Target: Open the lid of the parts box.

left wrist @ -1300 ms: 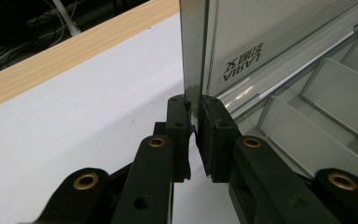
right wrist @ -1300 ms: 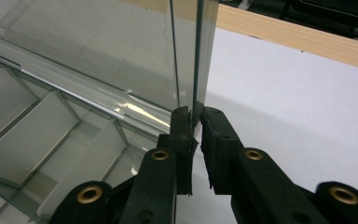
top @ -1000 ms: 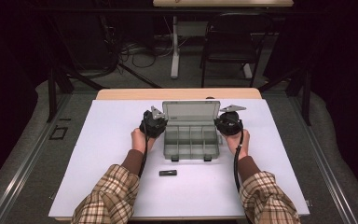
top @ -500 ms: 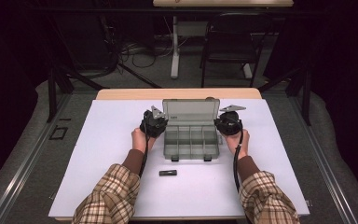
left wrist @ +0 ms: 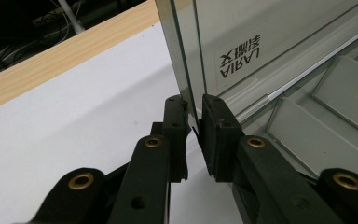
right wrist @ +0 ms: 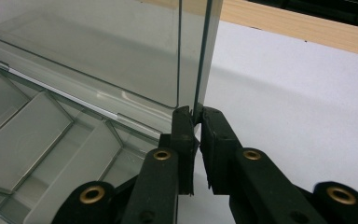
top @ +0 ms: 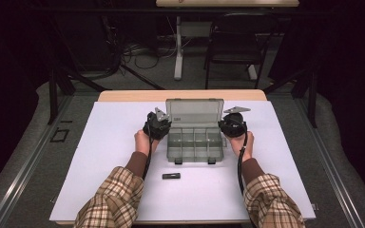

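A clear grey compartment box [top: 195, 147] stands open on the white table top [top: 104, 156], its lid [top: 195, 112] upright at the back. My left gripper [top: 166, 122] is at the lid's left side edge and my right gripper [top: 224, 123] at its right side edge. In the left gripper view the two black jaws [left wrist: 194, 109] pinch the thin edge of the lid [left wrist: 261, 37], which carries a printed label. In the right gripper view the jaws [right wrist: 196, 116] clamp the other edge of the lid [right wrist: 98, 46]. The compartments [right wrist: 37, 140] look empty.
A small flat black object [top: 171, 175] lies on the table in front of the box, between the forearms. A wooden strip [top: 180, 95] runs along the table's far edge. Beyond it stand a chair [top: 233, 42] and a table leg with cables on the floor.
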Action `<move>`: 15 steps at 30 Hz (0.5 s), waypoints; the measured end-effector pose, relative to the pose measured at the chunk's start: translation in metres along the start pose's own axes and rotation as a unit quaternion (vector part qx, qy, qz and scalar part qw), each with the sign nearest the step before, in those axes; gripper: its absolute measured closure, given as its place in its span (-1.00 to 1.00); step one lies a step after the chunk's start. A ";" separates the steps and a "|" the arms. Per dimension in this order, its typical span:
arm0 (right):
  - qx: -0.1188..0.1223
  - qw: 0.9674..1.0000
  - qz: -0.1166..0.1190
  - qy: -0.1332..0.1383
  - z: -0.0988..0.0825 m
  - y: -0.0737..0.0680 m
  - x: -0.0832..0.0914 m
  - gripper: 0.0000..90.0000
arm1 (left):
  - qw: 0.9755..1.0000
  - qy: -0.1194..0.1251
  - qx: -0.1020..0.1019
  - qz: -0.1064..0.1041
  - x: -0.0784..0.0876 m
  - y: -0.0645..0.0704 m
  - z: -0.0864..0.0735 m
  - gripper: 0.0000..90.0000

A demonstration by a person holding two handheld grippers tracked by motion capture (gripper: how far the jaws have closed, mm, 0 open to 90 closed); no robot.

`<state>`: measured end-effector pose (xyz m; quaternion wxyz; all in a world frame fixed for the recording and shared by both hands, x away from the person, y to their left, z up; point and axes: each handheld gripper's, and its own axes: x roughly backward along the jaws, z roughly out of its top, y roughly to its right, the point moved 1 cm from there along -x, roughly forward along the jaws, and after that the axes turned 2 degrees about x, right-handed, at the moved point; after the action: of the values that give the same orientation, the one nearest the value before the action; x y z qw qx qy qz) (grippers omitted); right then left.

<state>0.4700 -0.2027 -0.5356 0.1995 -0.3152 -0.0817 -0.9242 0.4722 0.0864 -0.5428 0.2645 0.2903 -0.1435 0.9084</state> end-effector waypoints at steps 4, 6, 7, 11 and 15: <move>-0.002 1.000 0.000 -0.001 0.000 0.000 0.000 0.85 | 1.000 -0.003 0.000 0.004 -0.001 0.001 0.000 0.77; -0.003 1.000 -0.002 -0.001 0.000 0.000 -0.001 0.85 | 1.000 -0.002 0.000 0.005 -0.001 0.001 0.000 0.77; -0.003 1.000 -0.001 -0.001 0.000 0.000 -0.001 0.85 | 1.000 -0.002 0.000 0.006 -0.001 0.001 0.000 0.76; -0.002 1.000 -0.002 -0.001 0.001 0.000 -0.001 0.84 | 1.000 -0.001 -0.004 0.012 -0.001 0.000 0.000 0.69; -0.002 1.000 -0.002 -0.001 0.000 0.000 -0.001 0.83 | 1.000 -0.001 -0.007 0.019 -0.001 0.001 0.000 0.64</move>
<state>0.4708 -0.2019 -0.5358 0.1966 -0.3163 -0.0805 -0.9246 0.4722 0.0850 -0.5434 0.2494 0.2865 -0.1554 0.9119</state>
